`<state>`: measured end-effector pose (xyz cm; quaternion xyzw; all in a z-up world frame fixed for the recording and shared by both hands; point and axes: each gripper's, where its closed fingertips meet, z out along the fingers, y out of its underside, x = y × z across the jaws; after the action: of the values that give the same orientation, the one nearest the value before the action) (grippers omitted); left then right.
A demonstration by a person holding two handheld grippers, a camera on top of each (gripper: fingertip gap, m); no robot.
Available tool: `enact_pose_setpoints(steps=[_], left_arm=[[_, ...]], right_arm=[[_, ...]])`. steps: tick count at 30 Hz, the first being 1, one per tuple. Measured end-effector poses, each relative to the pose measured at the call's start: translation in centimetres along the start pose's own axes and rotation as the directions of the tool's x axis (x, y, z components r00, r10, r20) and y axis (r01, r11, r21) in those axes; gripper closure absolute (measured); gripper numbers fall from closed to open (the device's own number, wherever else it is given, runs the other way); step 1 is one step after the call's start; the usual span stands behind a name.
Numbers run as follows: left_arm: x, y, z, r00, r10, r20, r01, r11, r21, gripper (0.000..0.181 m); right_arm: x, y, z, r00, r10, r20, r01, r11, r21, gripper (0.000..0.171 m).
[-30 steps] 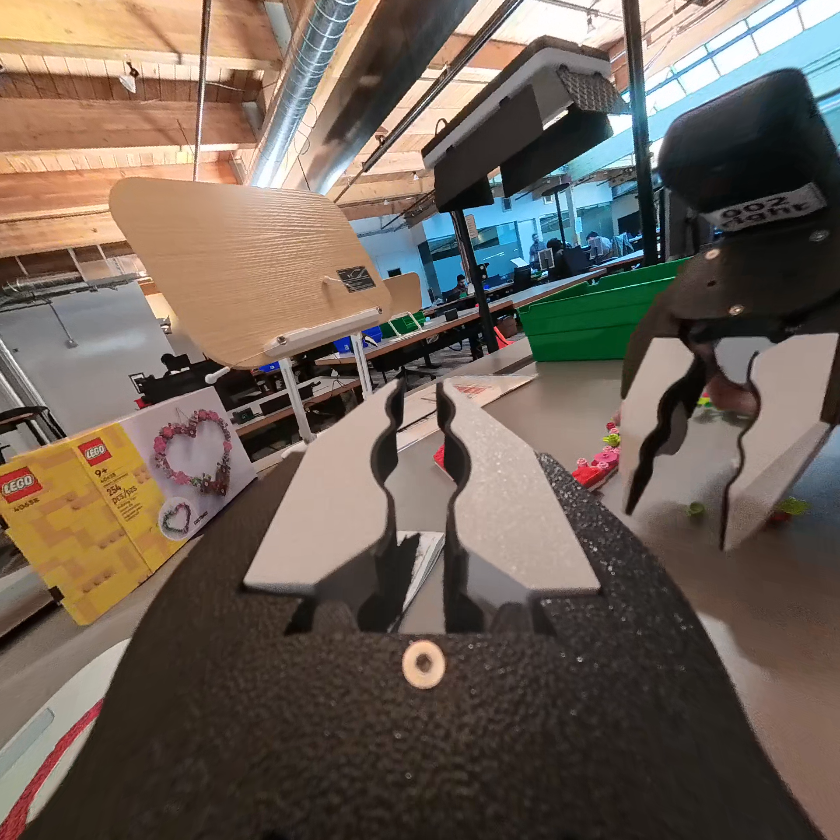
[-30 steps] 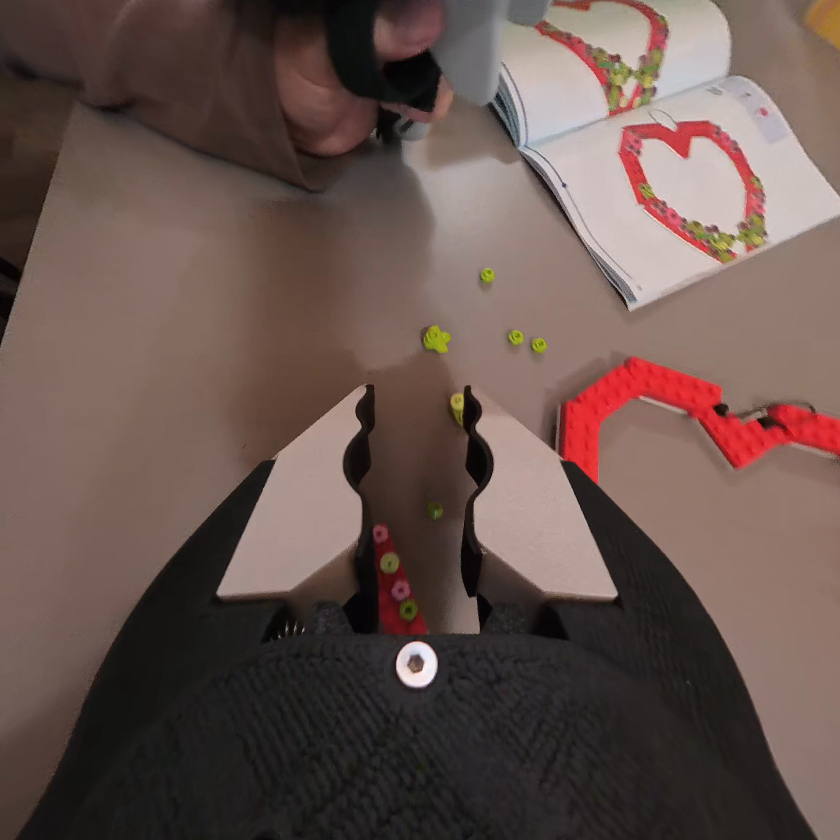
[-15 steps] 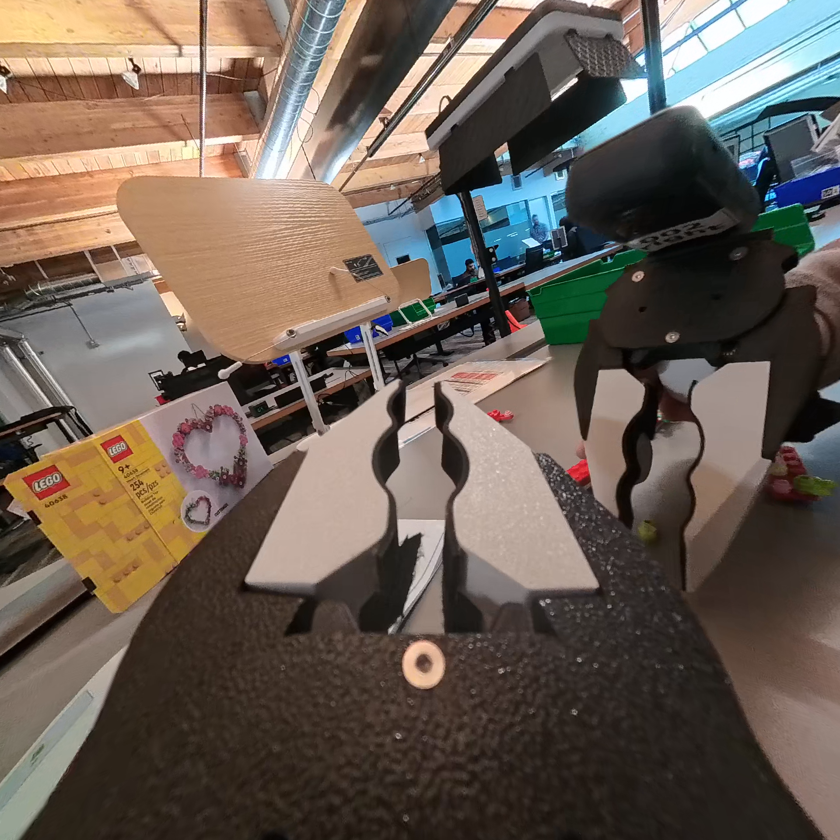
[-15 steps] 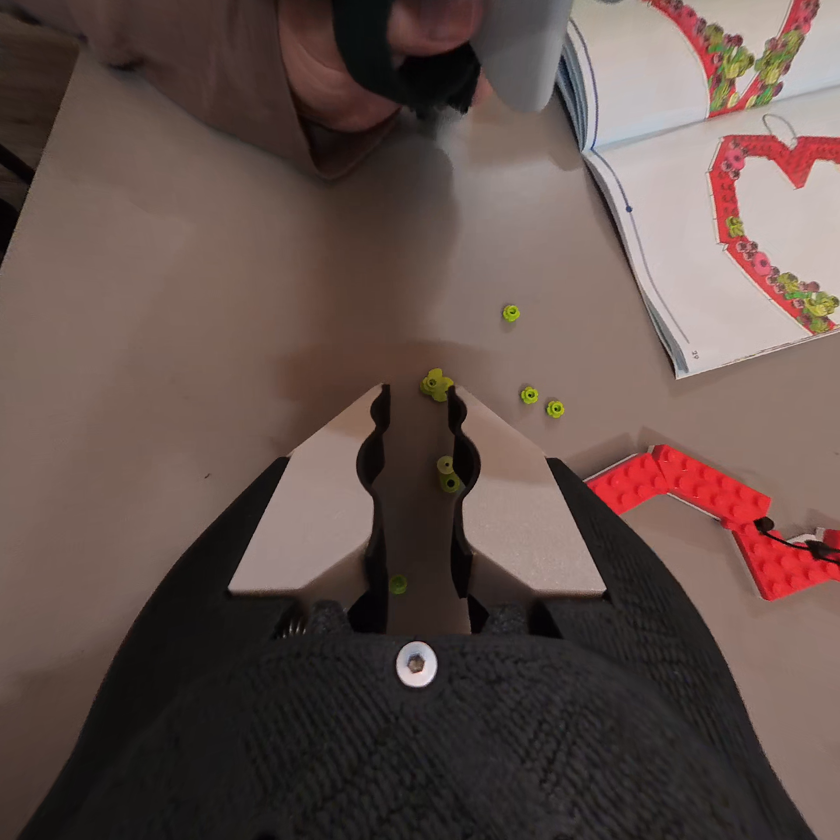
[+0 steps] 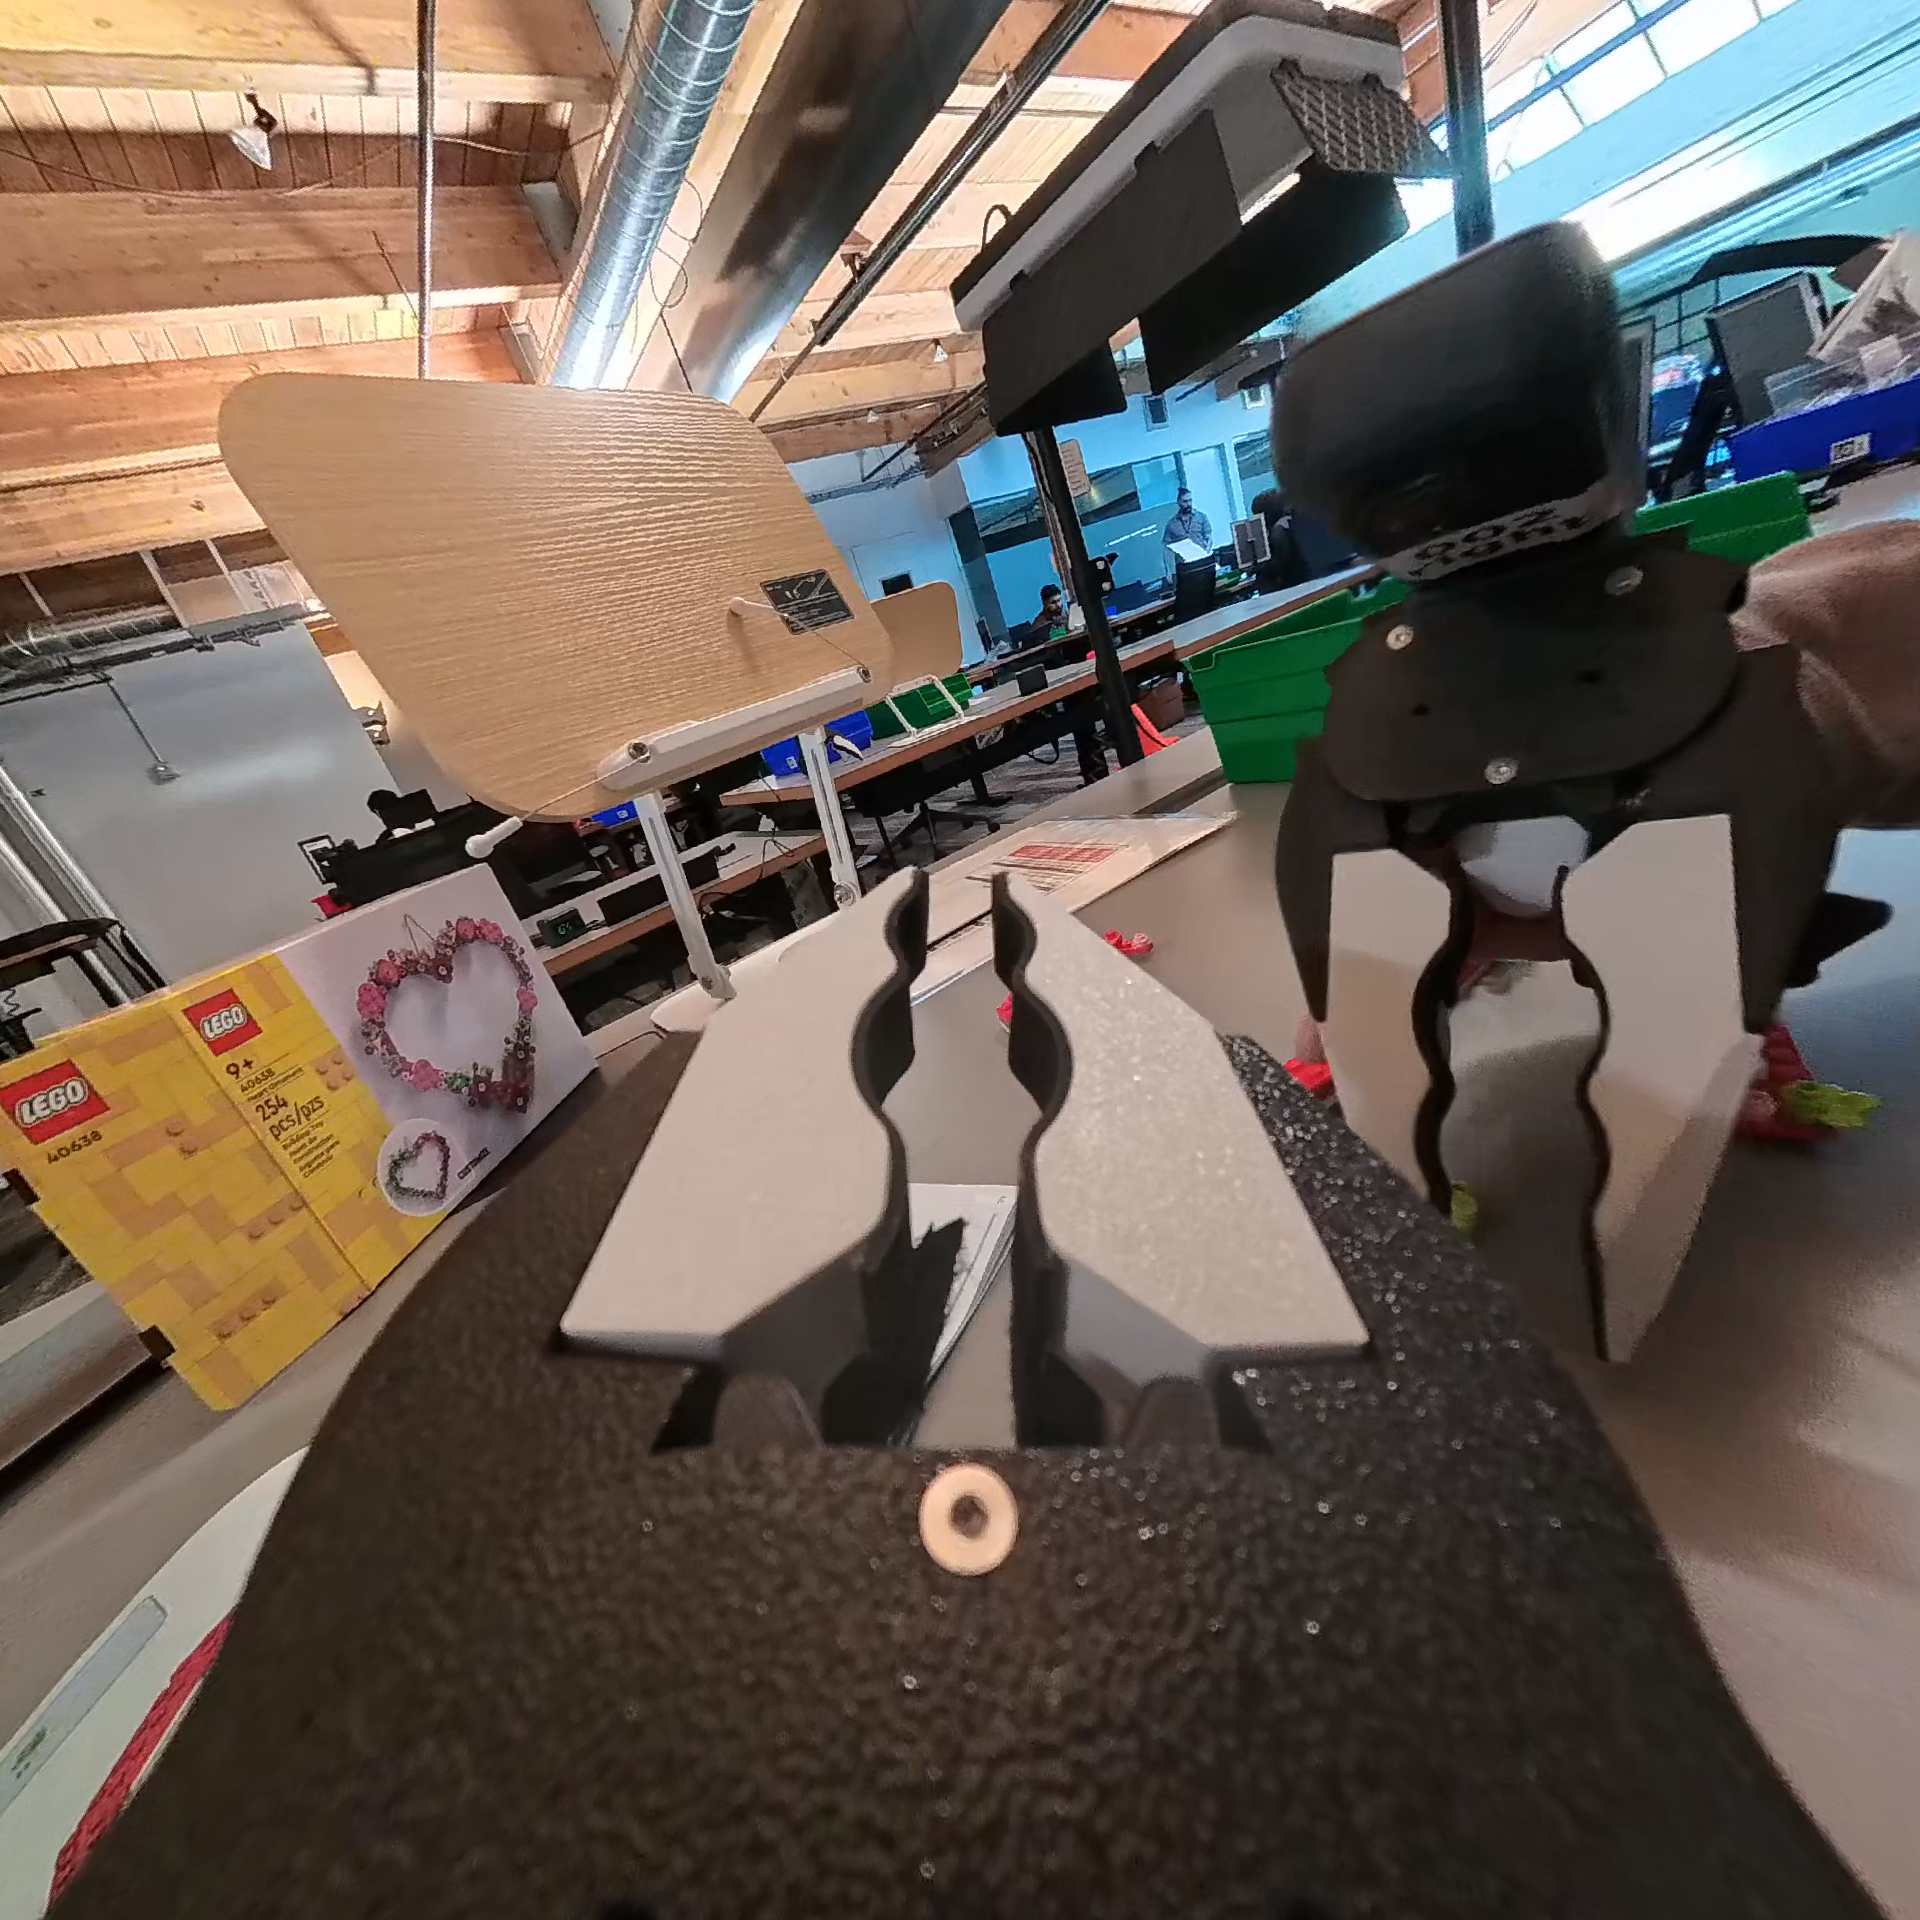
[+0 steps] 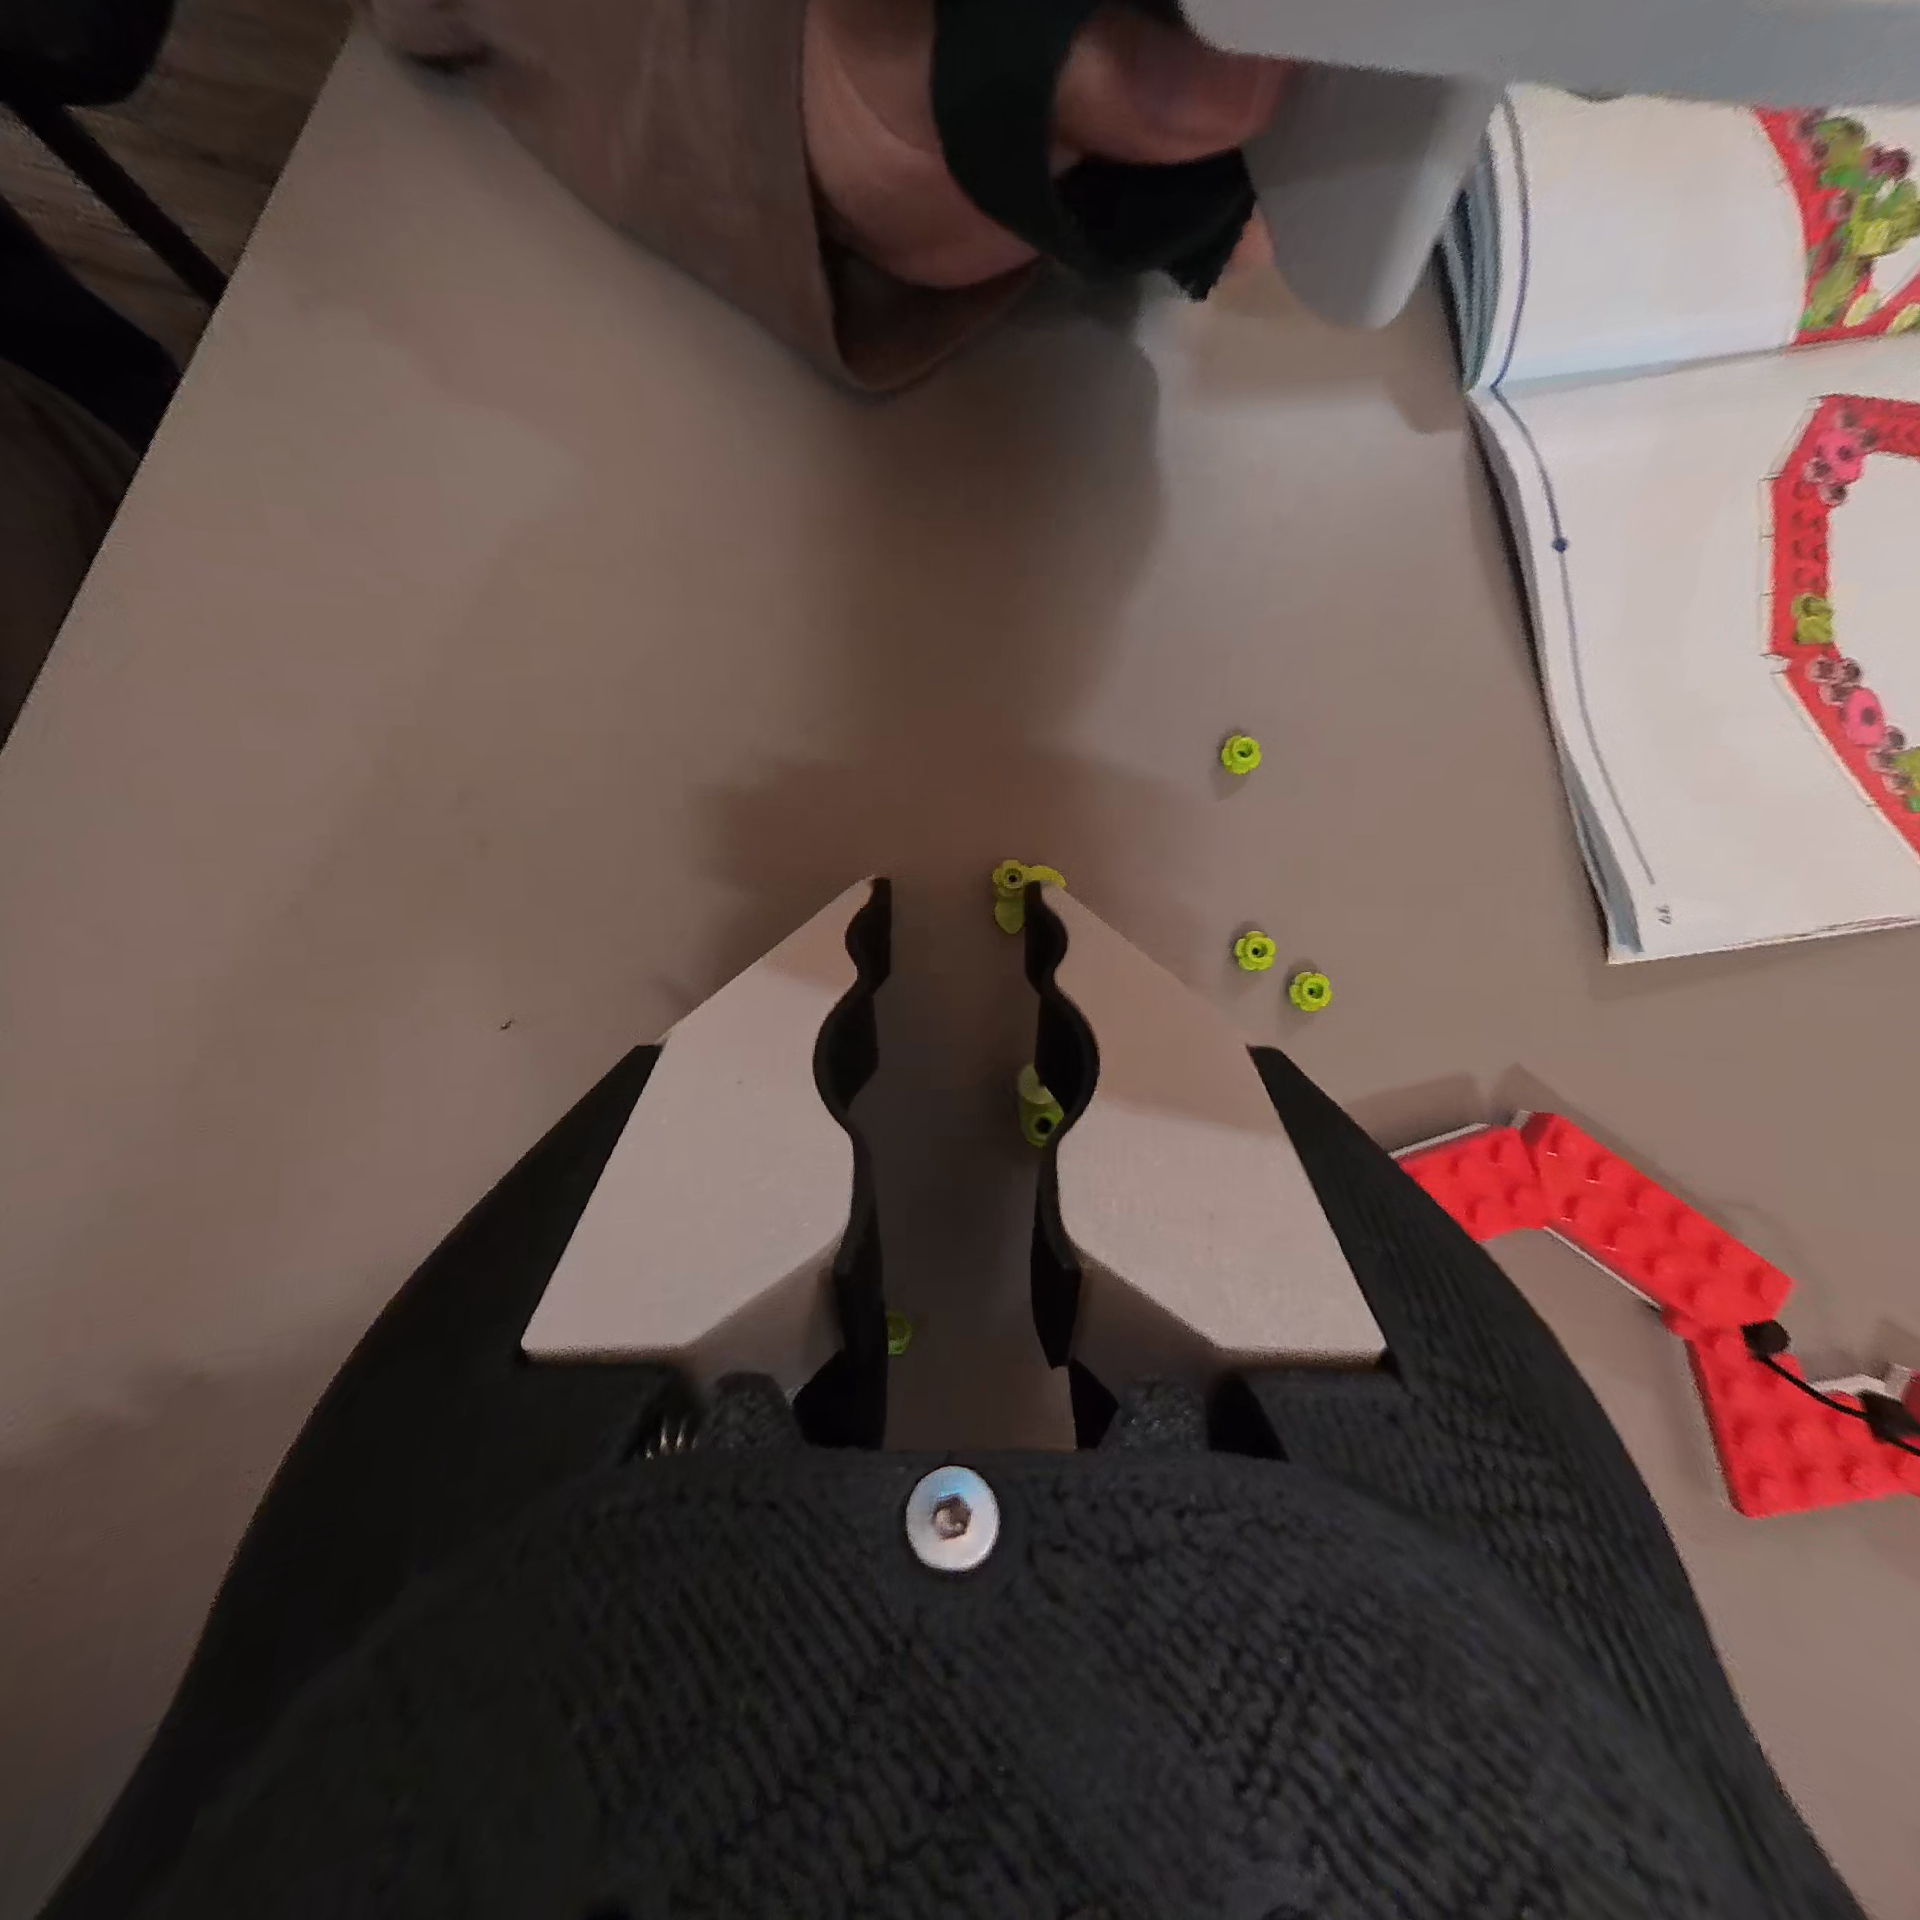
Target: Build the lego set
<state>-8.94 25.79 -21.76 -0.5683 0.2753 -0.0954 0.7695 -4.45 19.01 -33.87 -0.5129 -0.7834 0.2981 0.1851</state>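
In the right wrist view my right gripper (image 6: pixel 956 894) points down at the grey table, open and empty. A lime flower piece (image 6: pixel 1013 883) lies at its right fingertip. Another lime piece (image 6: pixel 1039 1107) lies against that finger's inner edge. More lime pieces (image 6: pixel 1255 950) lie to the right. The red heart frame (image 6: pixel 1642 1247) lies at the right. The open instruction booklet (image 6: pixel 1662 623) is at the upper right. My left gripper (image 5: pixel 954 914) is open and empty, held above the table. The left wrist view shows the right gripper (image 5: pixel 1517 1278) tips down beside a lime piece (image 5: pixel 1463 1205).
The yellow set box (image 5: pixel 260 1122) stands at the left. A wooden book stand (image 5: pixel 540 582) rises behind it and green bins (image 5: pixel 1278 686) sit at the back right. A hand and sleeve (image 6: pixel 883 177) holding the left gripper are at the table's far side. The table edge (image 6: pixel 156 436) runs on the left. Tip to tip, the grippers are about 15 centimeters apart.
My right gripper has moved forward over the table to the lime pieces and its jaws have narrowed. The red strip with studs under it has left view. The left gripper has barely moved.
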Motion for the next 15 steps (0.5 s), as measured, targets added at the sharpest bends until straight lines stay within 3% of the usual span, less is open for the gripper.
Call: enact_pose_setpoints(steps=[15], left_arm=[[0.19, 0.01, 0.07, 1.0, 0.0, -0.011, 0.0, 1.0, -0.001, 0.172]], right_arm=[[0.17, -0.5, 0.55, 0.999, -0.024, 0.027, 0.024, 1.0, 0.02, 0.163]])
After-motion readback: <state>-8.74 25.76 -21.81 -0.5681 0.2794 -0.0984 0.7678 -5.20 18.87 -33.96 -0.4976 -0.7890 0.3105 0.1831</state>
